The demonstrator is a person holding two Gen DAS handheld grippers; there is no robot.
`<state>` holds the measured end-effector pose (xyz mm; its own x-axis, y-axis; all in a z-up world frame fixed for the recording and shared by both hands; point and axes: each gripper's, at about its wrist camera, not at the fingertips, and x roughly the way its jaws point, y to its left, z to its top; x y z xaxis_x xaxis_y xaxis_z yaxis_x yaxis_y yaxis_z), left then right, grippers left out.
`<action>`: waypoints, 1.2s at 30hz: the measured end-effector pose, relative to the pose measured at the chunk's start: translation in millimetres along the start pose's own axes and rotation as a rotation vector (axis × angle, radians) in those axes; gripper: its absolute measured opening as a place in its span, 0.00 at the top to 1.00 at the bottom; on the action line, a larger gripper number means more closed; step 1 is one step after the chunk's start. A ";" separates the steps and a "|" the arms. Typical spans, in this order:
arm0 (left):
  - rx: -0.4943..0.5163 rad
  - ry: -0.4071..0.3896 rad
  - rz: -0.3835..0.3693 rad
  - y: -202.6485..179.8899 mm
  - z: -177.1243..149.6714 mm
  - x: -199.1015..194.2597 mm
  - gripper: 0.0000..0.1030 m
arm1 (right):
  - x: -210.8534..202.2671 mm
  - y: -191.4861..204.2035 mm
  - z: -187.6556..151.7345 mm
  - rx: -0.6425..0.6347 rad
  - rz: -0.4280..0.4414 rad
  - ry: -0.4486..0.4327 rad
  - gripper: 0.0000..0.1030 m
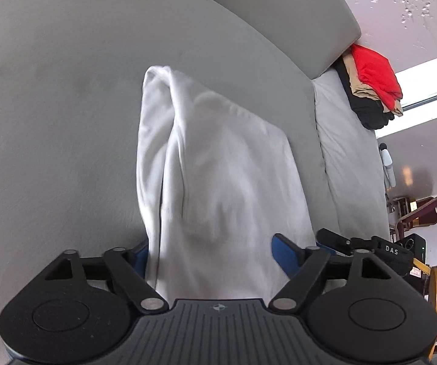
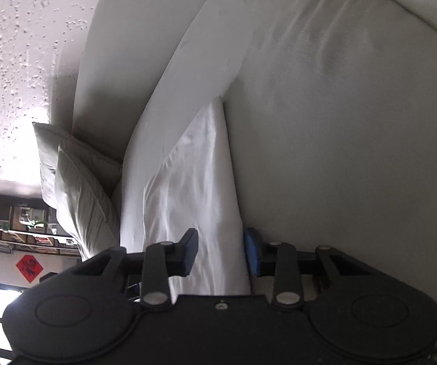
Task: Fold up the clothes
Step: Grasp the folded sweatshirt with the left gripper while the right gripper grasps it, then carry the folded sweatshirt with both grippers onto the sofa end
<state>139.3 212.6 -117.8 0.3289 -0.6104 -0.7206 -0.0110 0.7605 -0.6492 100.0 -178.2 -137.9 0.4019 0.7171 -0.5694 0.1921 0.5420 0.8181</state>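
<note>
A white garment (image 1: pixel 218 167) lies folded lengthwise on the grey bed sheet (image 1: pixel 51 121), running away from me in the left wrist view. My left gripper (image 1: pixel 212 255) straddles its near end with the jaws wide apart; the blue pads (image 1: pixel 285 254) stand at the cloth's two edges without pinching it. In the right wrist view the same white garment (image 2: pixel 200 176) tapers to a point ahead. My right gripper (image 2: pixel 221 254) has its jaws partly closed around the near end; the cloth fills the gap but does not look squeezed.
A stack of folded clothes, red (image 1: pixel 373 76) on tan and black, sits at the far right by the grey headboard (image 1: pixel 279 15). Two pillows (image 2: pixel 75 176) lean at the left of the right wrist view. Room furniture (image 1: pixel 416 213) shows beyond the bed's edge.
</note>
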 end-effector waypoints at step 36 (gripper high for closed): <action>0.810 -0.800 -0.093 -362.9 -147.4 -88.0 0.94 | -304.8 111.8 -86.5 -0.592 0.081 -0.983 0.95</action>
<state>-24.9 -42.4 145.3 0.8068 -0.5768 -0.1278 0.5619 0.8160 -0.1355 -78.5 -298.2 120.2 0.9686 0.2487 0.0044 -0.2122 0.8172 0.5358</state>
